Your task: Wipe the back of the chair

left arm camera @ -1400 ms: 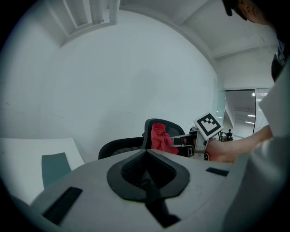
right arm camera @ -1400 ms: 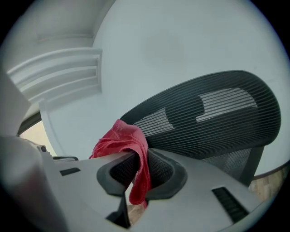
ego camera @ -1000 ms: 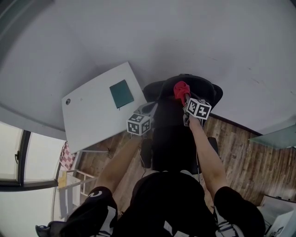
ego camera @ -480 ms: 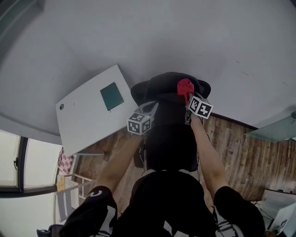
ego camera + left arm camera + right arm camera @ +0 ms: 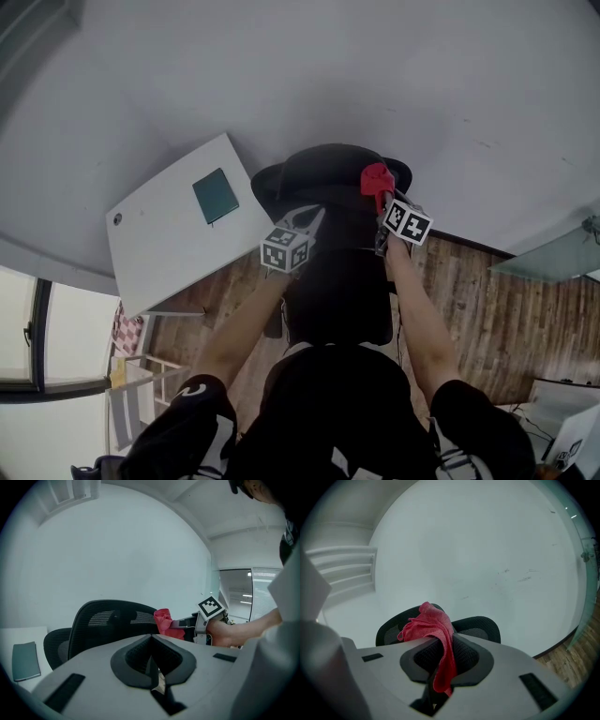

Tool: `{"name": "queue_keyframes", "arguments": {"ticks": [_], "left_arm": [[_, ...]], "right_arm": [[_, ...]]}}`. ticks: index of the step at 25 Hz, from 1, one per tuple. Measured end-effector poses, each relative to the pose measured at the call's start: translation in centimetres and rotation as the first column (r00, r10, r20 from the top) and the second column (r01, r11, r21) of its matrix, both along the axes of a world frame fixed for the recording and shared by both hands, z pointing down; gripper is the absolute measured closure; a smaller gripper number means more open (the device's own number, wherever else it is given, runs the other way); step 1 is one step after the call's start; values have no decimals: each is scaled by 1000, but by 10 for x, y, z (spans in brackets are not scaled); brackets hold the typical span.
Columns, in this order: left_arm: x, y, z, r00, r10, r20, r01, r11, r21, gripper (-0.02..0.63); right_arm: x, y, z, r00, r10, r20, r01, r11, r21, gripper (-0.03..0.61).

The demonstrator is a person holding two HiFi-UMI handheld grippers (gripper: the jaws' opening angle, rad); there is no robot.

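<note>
While your right claw [image 5: 380,197] pinches the red cloth [image 5: 374,176] at the black chair [image 5: 323,173] back, your left claw [image 5: 313,217] is clenched empty beside the white tabletop [image 5: 169,248], with wooden floor [image 5: 487,300] below.

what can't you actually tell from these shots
- Whether the cloth touches the chair: the right gripper's own body blocks the contact in its view, and it is too small in the head view.
- Chair's base: head view, hidden under the chair itself and the person.
- Green thing on the table: too small to tell what it is.
</note>
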State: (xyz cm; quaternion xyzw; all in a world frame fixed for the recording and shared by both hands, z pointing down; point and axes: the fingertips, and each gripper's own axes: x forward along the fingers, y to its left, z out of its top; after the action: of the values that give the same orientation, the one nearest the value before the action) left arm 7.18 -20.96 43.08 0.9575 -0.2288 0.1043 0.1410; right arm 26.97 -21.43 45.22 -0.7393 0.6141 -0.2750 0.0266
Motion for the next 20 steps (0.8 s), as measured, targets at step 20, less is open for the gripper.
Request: {"name": "queue_keyframes", "arguments": {"ticks": [20], "left_arm": [[-99,-21,16,991,-130,12,130,991,-24,589]], "right_arm": [[-169,-40,9,949,-315,-18,315,949,21,503]]}}
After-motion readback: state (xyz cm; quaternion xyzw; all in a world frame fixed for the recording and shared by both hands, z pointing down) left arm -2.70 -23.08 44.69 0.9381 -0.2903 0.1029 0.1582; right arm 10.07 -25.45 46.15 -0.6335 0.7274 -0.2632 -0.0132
